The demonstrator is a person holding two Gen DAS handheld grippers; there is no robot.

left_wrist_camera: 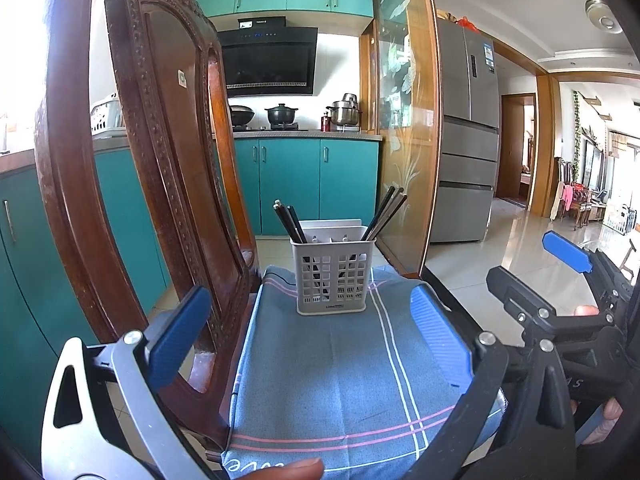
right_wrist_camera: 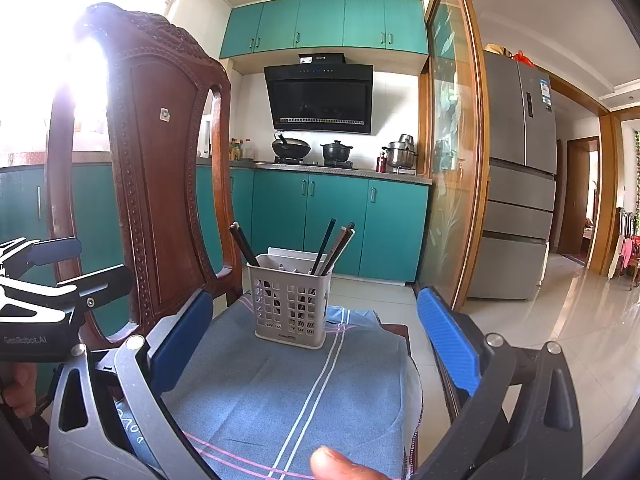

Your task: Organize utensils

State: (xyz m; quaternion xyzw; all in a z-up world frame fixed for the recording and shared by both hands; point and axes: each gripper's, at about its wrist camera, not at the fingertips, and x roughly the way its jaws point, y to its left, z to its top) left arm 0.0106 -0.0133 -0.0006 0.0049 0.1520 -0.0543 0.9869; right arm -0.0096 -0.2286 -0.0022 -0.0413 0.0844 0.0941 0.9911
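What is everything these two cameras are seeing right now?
Utensil holder: one, grey, slotted, standing on the cloth.
Chopsticks: several, dark, upright in the holder, leaning to both ends.
Cloth: one, blue with white and pink stripes, over the chair seat.
Chair: one, carved dark wood.
Cabinets: teal, above and below the counter.
Pots: several, on the stove.
Fridge: one, silver, at the right.
Left tongs: blue pads, open, empty.
Right tongs: blue pads, open, empty.

A wooden chair (right_wrist_camera: pixel 160 184) seat carries a blue striped cloth (right_wrist_camera: pixel 288 392), with a grey utensil caddy (right_wrist_camera: pixel 290 300) standing on it.
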